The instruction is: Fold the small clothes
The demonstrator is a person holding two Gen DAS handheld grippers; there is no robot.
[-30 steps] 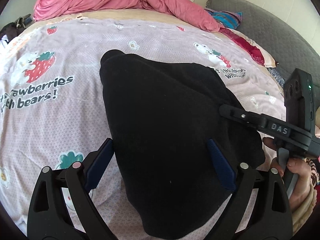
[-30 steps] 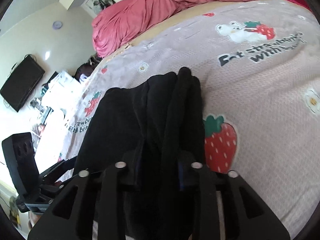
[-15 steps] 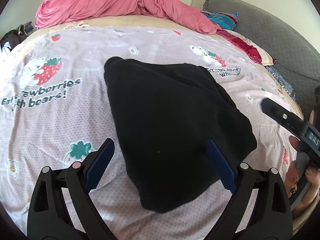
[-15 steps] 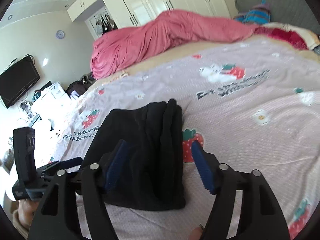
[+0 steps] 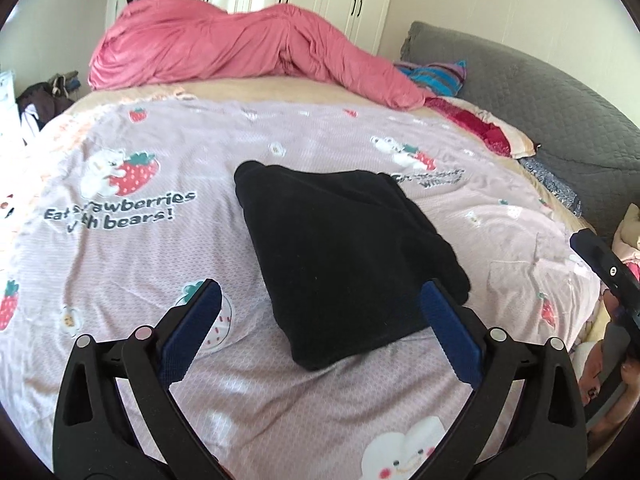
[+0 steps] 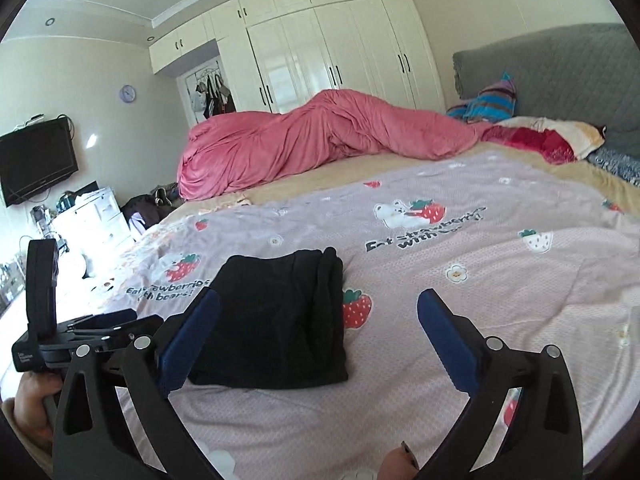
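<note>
Left wrist: one folded black garment (image 5: 344, 256), two pillows (image 5: 476, 128).

Both wrist views angled down, sharing black garment (image 5: 344, 256).

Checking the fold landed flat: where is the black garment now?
The black garment lies folded mid-bedspread, right of the "strawberries with bears" print, free of both tools.

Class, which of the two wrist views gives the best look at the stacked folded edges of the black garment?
The right wrist view: the black garment shows its layered folds running along its right side. The left wrist view shows the same garment mostly from above, as one flat dark shape.
</note>
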